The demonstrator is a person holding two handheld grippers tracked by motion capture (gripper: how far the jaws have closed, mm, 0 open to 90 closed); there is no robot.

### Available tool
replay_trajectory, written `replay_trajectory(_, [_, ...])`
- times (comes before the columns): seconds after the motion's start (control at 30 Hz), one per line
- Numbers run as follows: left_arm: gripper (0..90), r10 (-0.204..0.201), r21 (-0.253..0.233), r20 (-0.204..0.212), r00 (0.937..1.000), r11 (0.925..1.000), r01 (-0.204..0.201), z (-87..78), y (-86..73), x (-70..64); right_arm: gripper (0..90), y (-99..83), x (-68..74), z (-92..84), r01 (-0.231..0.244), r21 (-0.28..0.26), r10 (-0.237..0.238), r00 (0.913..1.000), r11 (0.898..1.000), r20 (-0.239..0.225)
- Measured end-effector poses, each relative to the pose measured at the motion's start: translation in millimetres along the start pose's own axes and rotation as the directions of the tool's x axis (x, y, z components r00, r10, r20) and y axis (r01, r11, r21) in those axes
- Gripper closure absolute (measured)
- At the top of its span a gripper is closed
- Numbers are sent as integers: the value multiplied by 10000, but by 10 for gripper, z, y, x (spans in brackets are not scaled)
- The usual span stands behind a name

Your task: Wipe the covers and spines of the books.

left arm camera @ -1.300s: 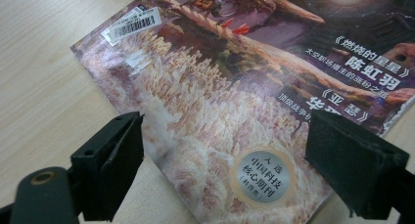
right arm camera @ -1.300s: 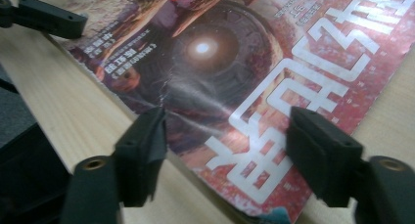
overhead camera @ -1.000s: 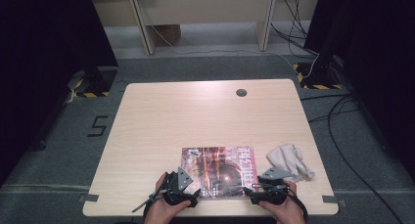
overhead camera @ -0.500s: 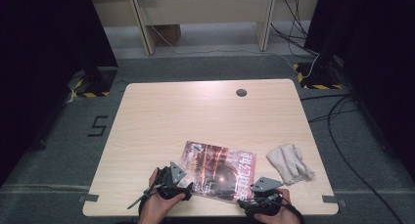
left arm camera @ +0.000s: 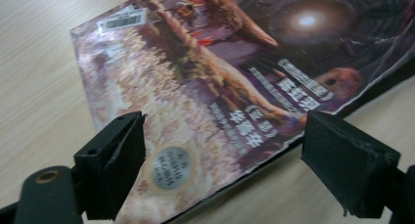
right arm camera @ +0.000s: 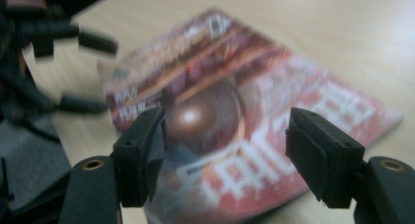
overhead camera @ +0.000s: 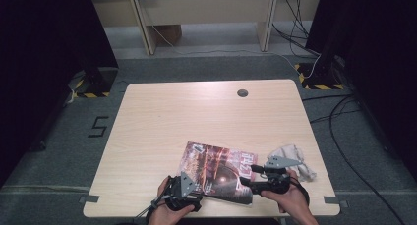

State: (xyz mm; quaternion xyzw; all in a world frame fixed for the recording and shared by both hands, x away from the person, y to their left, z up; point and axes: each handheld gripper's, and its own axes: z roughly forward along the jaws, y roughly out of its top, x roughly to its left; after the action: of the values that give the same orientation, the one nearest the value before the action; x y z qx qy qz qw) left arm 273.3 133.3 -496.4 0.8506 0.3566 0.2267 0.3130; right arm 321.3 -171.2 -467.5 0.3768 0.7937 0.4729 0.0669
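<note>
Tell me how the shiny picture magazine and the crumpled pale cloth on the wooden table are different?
The glossy magazine with a dark red and purple cover lies flat with straight edges; the crumpled whitish cloth is bunched into a soft lump. The magazine is colourful and printed; the cloth is plain. The magazine is bigger than the cloth. Both rest near the front edge of the light wooden table.

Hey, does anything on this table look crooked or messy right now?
Yes. The magazine lies askew, turned at an angle to the table front edge, and its near corner looks slightly lifted. A crumpled cloth sits bunched up beside it.
</note>
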Motion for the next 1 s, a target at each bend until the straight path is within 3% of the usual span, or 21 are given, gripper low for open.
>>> replay_trajectory(0.07, [163,60,48,56,10000,10000,-60,12,-1,-32,322,98,-53,61,68,109,-68,10000,9999,70])
replay_trajectory(0.13, [165,138,80,84,9999,9999,-138,18,-5,-47,324,167,-108,135,-208,34,207,9996,9998,165])
replay_trajectory(0.23, [166,191,123,92,9998,9997,-192,27,-8,-50,324,244,-154,277,40,355,-51,9995,9994,303])
replay_trajectory(0.4, [167,-25,86,320,9995,10000,23,45,-11,-50,323,290,-294,584,98,949,-172,9968,9954,775])
replay_trajectory(0.5, [169,25,159,334,9994,9999,-31,78,-8,-55,324,307,-389,744,-118,1223,2,9955,9924,948])
replay_trajectory(0.63, [170,160,233,300,9994,9996,-167,110,-4,-45,314,344,-478,907,-70,1664,-111,9941,9860,1077])
replay_trajectory(0.77, [153,16,311,341,9994,9995,-27,132,-2,-16,318,350,-524,1006,-245,1866,59,9951,9821,992])
replay_trajectory(1.0, [135,14,441,256,9997,9990,-25,130,-12,41,338,309,-483,953,428,2067,-652,9926,9775,1025])
